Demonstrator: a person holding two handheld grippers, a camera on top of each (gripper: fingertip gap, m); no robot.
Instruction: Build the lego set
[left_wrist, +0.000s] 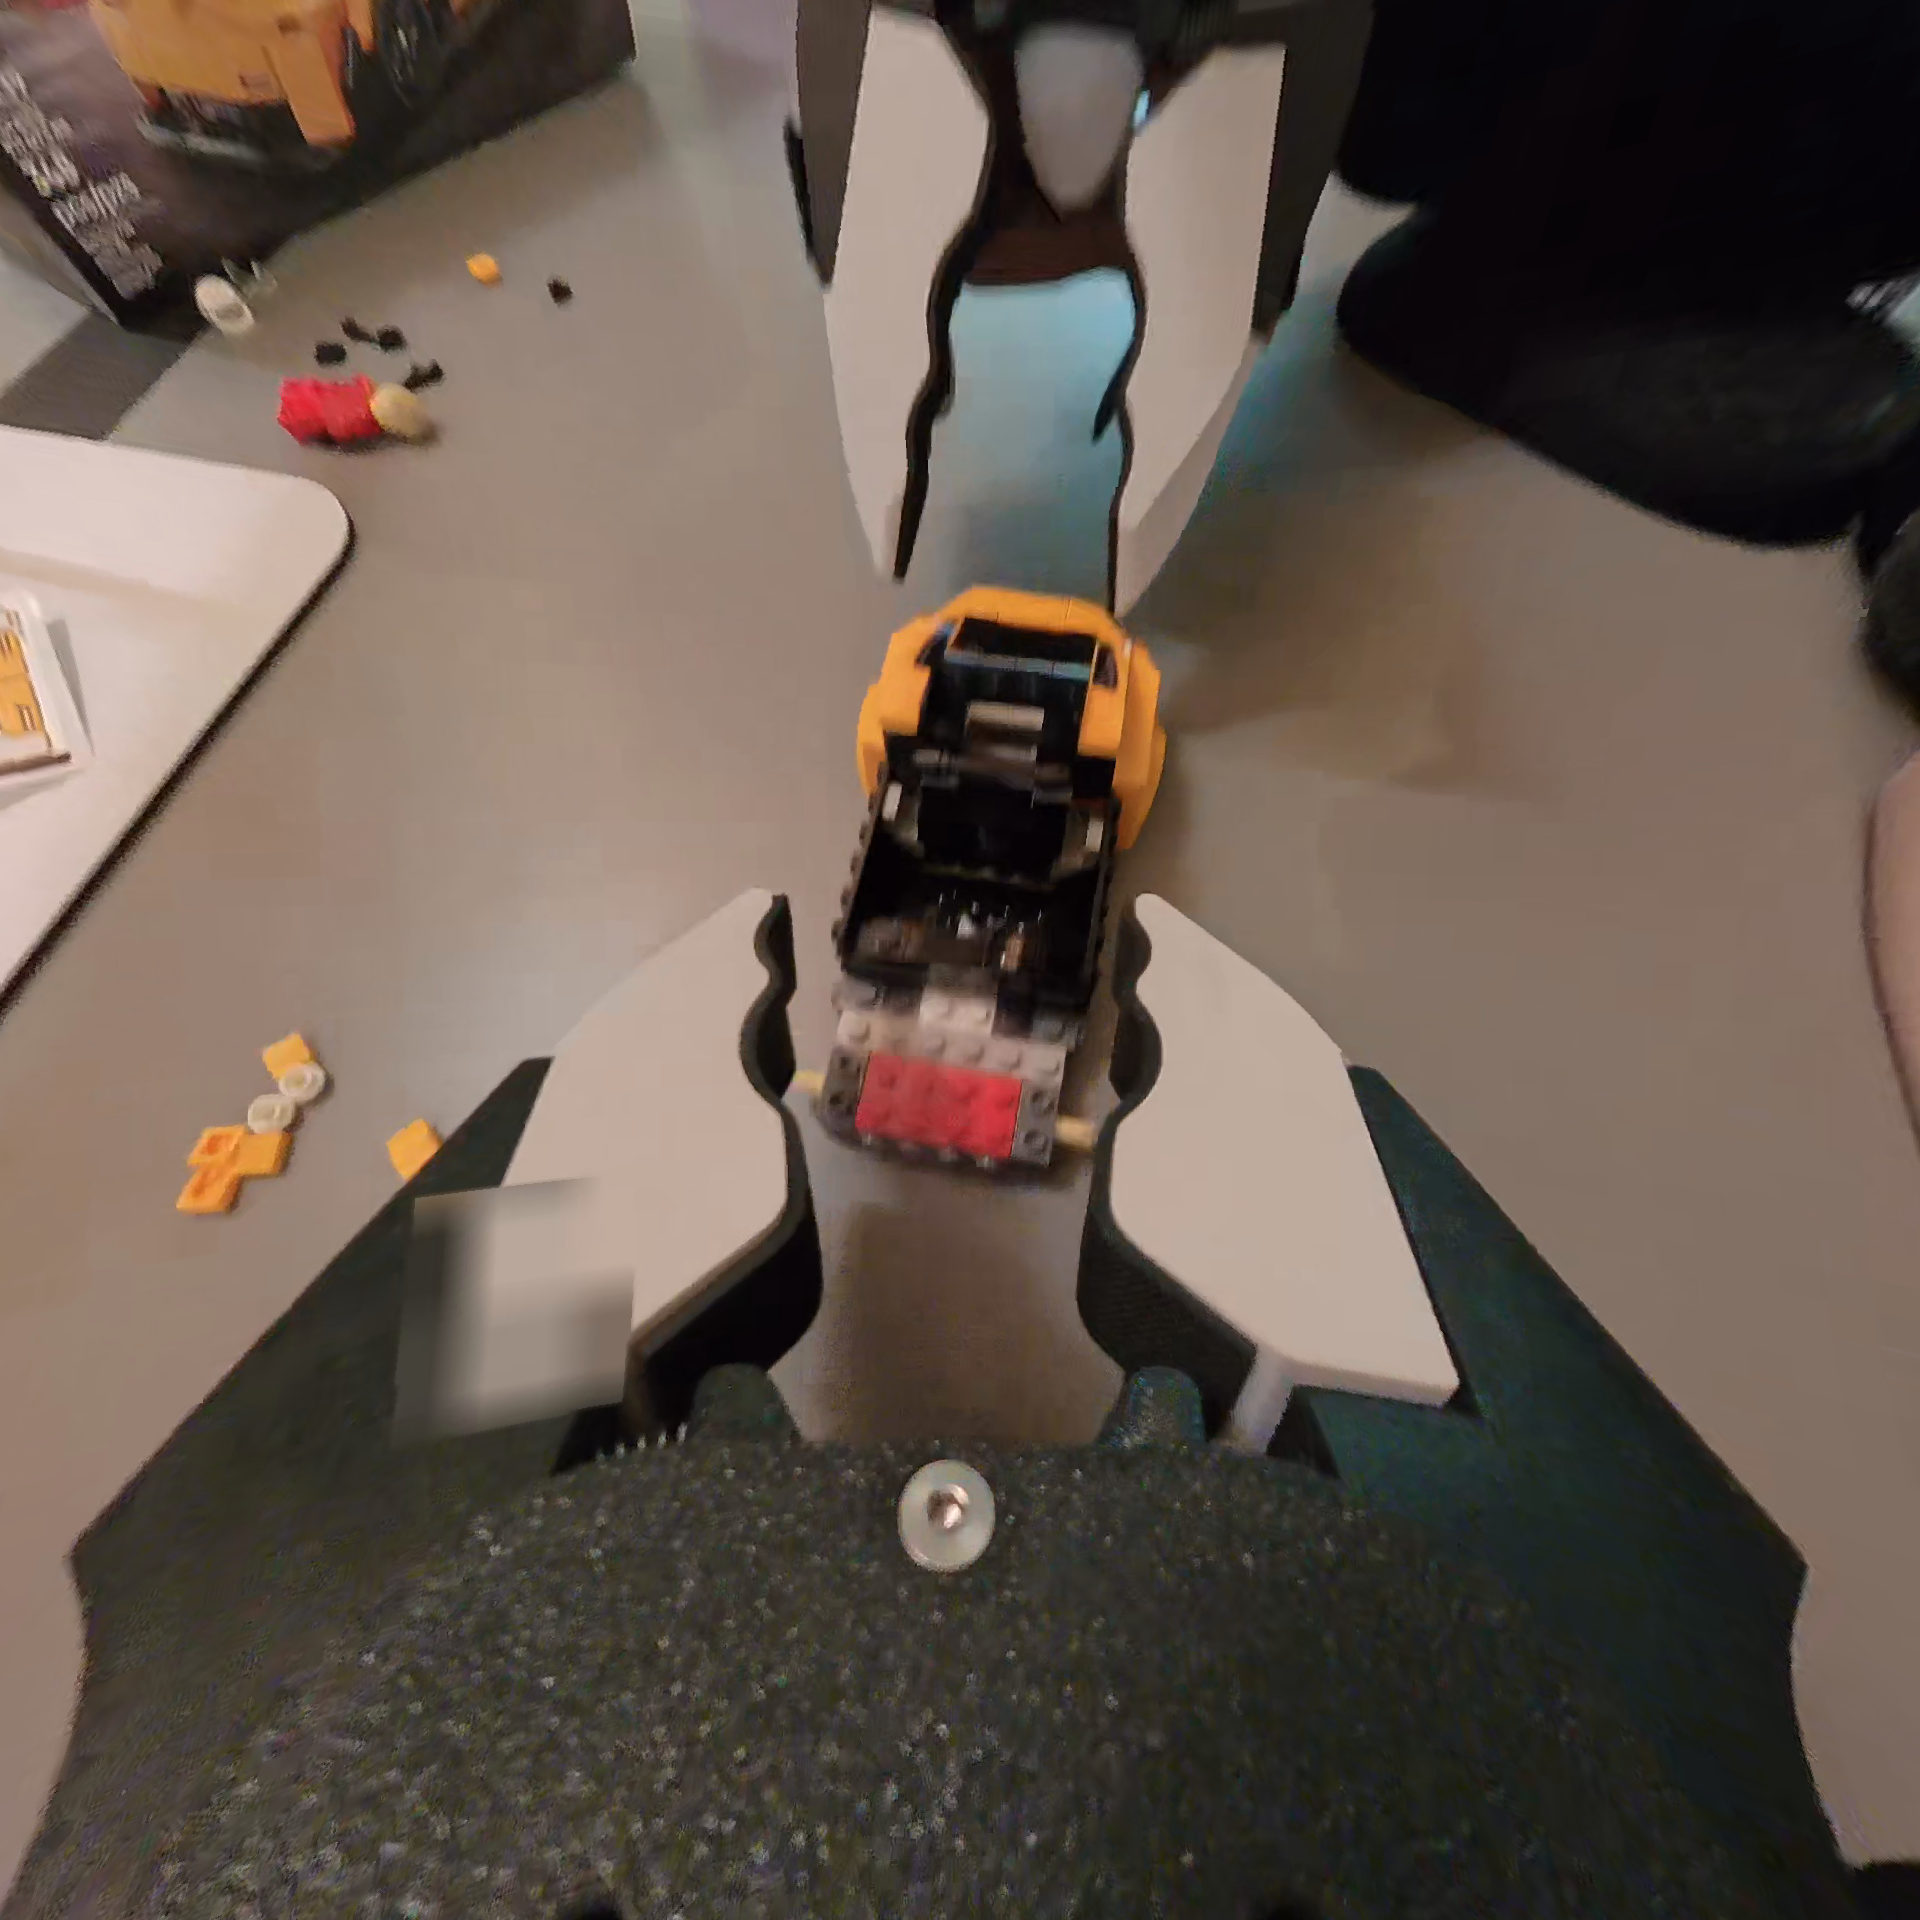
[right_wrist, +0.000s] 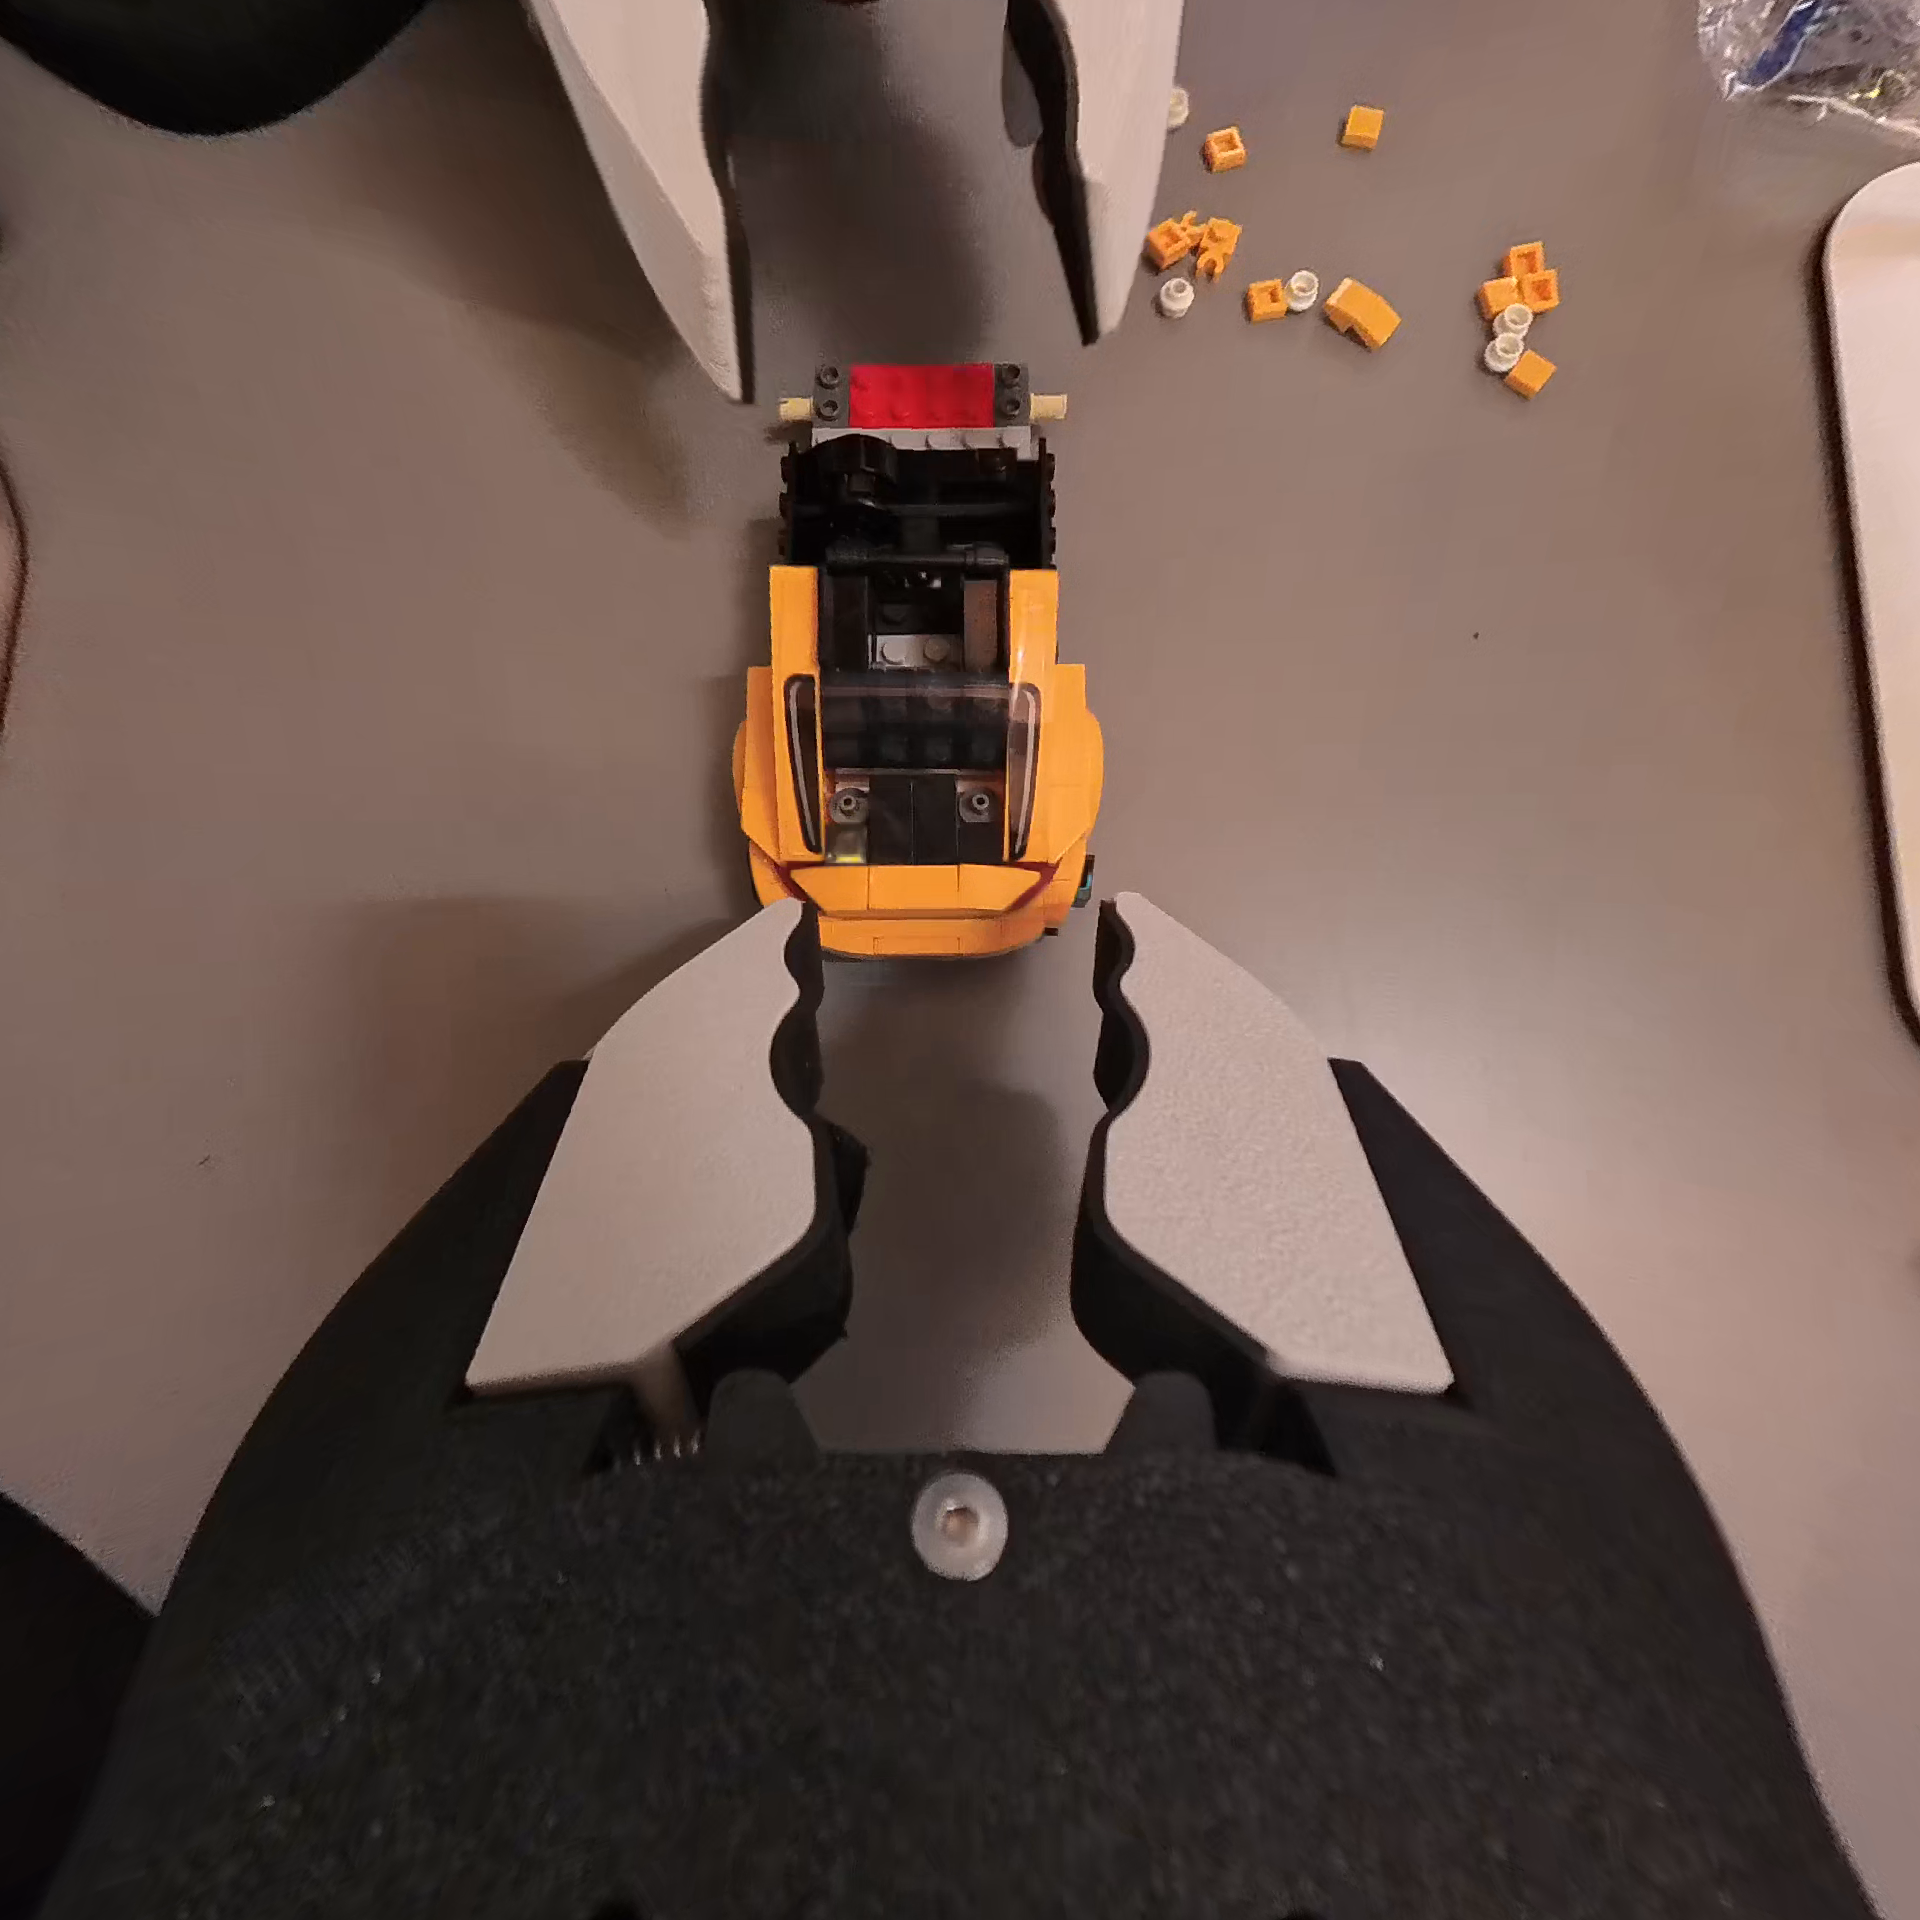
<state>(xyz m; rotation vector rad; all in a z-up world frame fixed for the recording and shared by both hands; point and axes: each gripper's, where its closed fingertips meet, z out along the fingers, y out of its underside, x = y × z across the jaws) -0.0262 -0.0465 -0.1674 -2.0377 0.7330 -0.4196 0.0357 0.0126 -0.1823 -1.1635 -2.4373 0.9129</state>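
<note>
A part-built lego car (right_wrist: 914, 675) stands on the grey table (right_wrist: 416, 623). It has an orange nose, a black open cabin and a red brick at its rear. It also shows in the left wrist view (left_wrist: 987, 831), rear end nearest. My left gripper (left_wrist: 956, 914) is open, its fingers on either side of the car's rear by the tan axle pins. In the right wrist view it (right_wrist: 914, 358) shows at the top. My right gripper (right_wrist: 951, 909) is open, its fingertips at the two corners of the orange nose. It (left_wrist: 1008, 561) shows beyond the car in the left wrist view.
Loose orange and white small pieces (right_wrist: 1351, 301) lie beside the car and also show in the left wrist view (left_wrist: 234, 1153). A red figure (left_wrist: 332, 410) and black bits (left_wrist: 374, 343) lie near the set's box (left_wrist: 208, 156). A white board (left_wrist: 156, 540) holds a booklet (left_wrist: 31, 686). A plastic bag (right_wrist: 1818, 62) lies at the corner. Tip to tip, the grippers are about 10 cm apart.
</note>
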